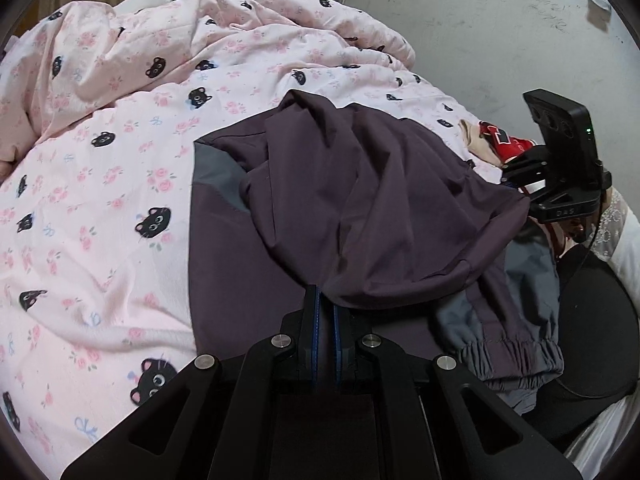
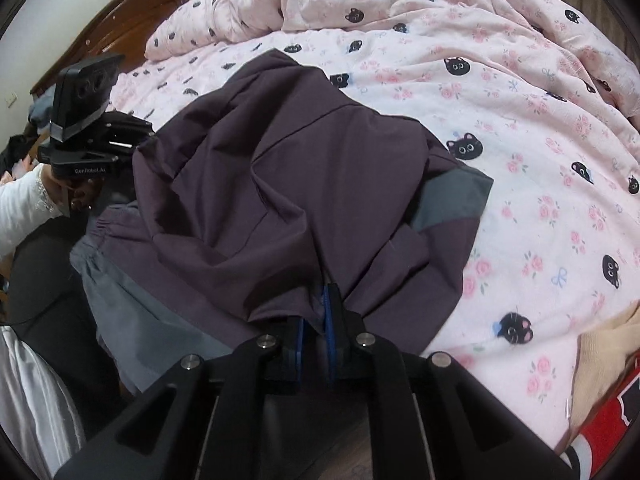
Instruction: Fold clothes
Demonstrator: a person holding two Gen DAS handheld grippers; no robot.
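A dark purple garment (image 1: 360,200) with grey panels lies on a pink cat-print bedspread (image 1: 100,200). My left gripper (image 1: 325,300) is shut on a fold of its purple cloth, lifted over the rest. In the right wrist view the same purple garment (image 2: 288,184) spreads ahead, and my right gripper (image 2: 320,300) is shut on another pinch of its edge. An elastic grey cuff (image 1: 516,356) hangs at the bed's near edge. Each gripper shows in the other's view, the right gripper (image 1: 520,178) at the far right and the left gripper (image 2: 132,136) at the far left, both held by a white-sleeved hand.
A bunched pink duvet (image 1: 200,32) is piled at the back of the bed. A red and beige garment (image 2: 600,400) lies by the bed's edge. A wooden headboard (image 2: 132,28) and a grey wall (image 1: 500,20) border the bed. A person's dark clothing (image 1: 592,320) is close by.
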